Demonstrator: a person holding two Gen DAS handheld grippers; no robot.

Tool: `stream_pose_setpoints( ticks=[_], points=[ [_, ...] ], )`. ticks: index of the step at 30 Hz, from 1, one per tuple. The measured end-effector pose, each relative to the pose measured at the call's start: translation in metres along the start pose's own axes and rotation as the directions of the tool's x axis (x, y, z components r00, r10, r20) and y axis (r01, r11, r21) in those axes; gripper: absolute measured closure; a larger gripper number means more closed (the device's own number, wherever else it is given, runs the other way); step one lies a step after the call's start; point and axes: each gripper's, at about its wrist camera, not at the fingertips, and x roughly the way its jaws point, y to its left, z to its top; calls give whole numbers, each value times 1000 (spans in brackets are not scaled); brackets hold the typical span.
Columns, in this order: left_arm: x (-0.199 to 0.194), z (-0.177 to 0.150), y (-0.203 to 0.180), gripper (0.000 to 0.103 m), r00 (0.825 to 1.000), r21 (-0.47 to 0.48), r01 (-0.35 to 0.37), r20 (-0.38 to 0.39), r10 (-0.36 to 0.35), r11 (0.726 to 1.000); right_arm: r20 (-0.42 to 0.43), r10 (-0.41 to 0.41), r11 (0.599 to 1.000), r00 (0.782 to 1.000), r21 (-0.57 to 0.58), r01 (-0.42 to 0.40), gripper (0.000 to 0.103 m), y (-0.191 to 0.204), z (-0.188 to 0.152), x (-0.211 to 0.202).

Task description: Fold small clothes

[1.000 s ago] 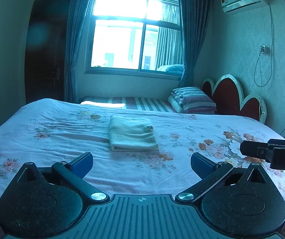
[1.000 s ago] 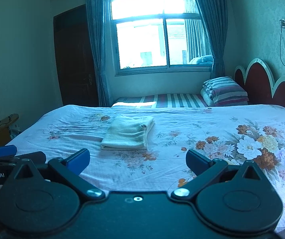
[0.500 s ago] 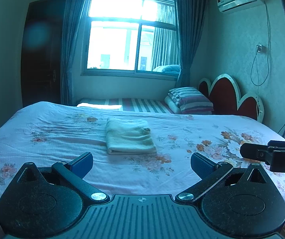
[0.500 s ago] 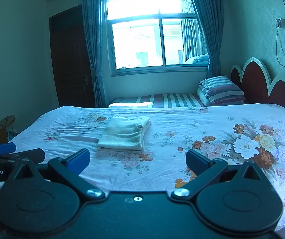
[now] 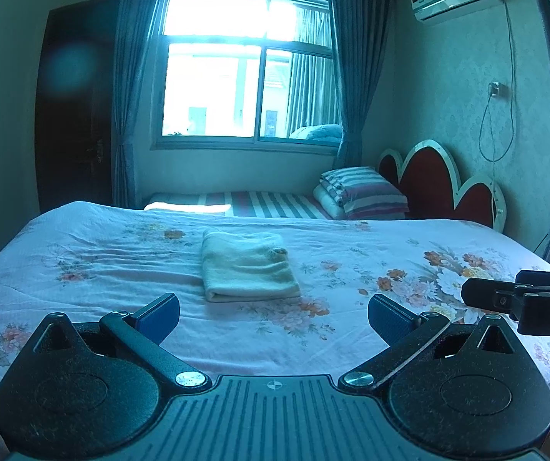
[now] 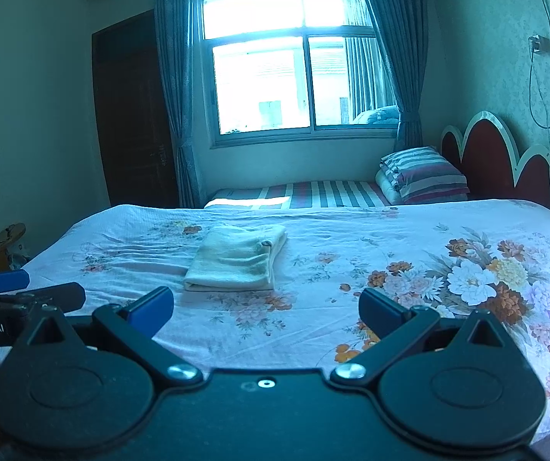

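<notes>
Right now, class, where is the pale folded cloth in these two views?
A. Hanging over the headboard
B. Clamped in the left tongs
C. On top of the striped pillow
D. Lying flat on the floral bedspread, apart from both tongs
D: the folded cloth lies on the floral bedspread, beyond the left tongs and the right tongs, both spread wide and holding nothing.
</notes>
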Motion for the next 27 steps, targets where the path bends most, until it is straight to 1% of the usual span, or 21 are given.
stream_pose_setpoints(
  ticks=[6,27],
  points=[
    [1,1,-1,0,1000,4,4,2,-4,1000,1,-11,1000,1000,9,11,0,1,0,1],
    [0,5,-2,0,1000,9,2,8,-2,1000,9,-6,1000,1000,6,6,0,6,4,6]
  ],
)
